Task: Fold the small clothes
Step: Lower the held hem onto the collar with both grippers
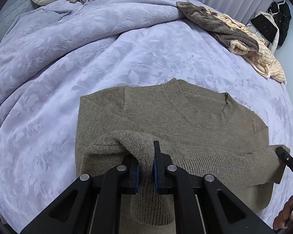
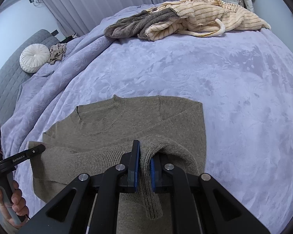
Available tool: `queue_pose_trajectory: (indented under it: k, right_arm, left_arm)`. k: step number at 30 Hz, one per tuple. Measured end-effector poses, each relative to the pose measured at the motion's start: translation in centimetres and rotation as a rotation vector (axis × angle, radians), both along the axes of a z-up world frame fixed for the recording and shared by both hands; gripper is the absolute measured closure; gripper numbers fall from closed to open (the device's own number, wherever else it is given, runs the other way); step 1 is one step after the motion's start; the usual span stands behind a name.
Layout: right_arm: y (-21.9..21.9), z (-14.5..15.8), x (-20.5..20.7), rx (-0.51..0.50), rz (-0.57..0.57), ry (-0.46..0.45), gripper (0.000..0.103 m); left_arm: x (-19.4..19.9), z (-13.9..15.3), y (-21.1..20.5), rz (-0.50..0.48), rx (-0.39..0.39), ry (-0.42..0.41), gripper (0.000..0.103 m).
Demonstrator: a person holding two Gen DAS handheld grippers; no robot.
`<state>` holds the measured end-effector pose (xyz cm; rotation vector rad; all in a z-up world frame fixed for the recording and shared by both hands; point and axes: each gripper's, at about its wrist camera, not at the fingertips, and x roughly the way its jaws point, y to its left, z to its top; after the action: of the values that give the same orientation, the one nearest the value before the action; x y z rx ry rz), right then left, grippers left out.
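Observation:
An olive-brown knit sweater (image 1: 185, 120) lies flat on the lavender blanket, collar away from me; it also shows in the right wrist view (image 2: 138, 120). Its ribbed hem band is lifted over the body. My left gripper (image 1: 146, 156) is shut on the left part of that band. My right gripper (image 2: 144, 156) is shut on the right part of the band. The right gripper's finger (image 1: 283, 154) shows at the right edge of the left wrist view, and the left gripper's finger (image 2: 37, 149) at the left edge of the right wrist view.
The lavender blanket (image 1: 87, 58) covers the bed, bunched up at the far left. A heap of grey and cream striped fleece clothes (image 2: 185, 23) lies at the far edge. A round white cushion (image 2: 34, 58) and a beige crumpled garment (image 2: 57, 53) sit by the grey headboard.

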<state>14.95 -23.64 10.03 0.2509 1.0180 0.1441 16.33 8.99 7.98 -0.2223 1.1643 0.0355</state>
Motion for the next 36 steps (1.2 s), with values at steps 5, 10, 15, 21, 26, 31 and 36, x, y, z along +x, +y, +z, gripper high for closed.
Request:
queue_pose_trajectory:
  k: [5,10,15,21,26,31,36]
  right_arm:
    - [-0.1,-0.6,0.5,-0.004,-0.007,0.01,0.093]
    - [-0.2,-1.3,1.2,-0.009,-0.013,0.024,0.093]
    - [-0.5,-2.1,1.6,-0.01,-0.021,0.035,0.093]
    - [-0.8,-3.1,2.3,-0.009,-0.028,0.052,0.093]
    - [-1.0,-4.3,2.9,-0.012,-0.036,0.073,0.093]
    - [-1.3,-5.2,3.2,-0.014,-0.041,0.087,0.093]
    - [-1.3,-6.0,3.7,-0.02,-0.043,0.102,0.093]
  left_arm:
    - [0.5,-0.7,-0.1,-0.004,0.004,0.009,0.092]
    - [1.1,-1.6,-0.1,-0.007,0.008,0.026,0.092]
    - [1.8,-2.5,-0.4,-0.014,0.017,0.038,0.092]
    - [2.5,-3.7,-0.4,-0.019,0.018,0.06,0.092]
    - [2.8,-4.5,-0.4,-0.03,0.025,0.067,0.092]
    - [3.1,-5.1,-0.4,-0.039,0.025,0.068,0.092]
    - [3.3,-5.6,-0.3,-0.044,0.023,0.069,0.091]
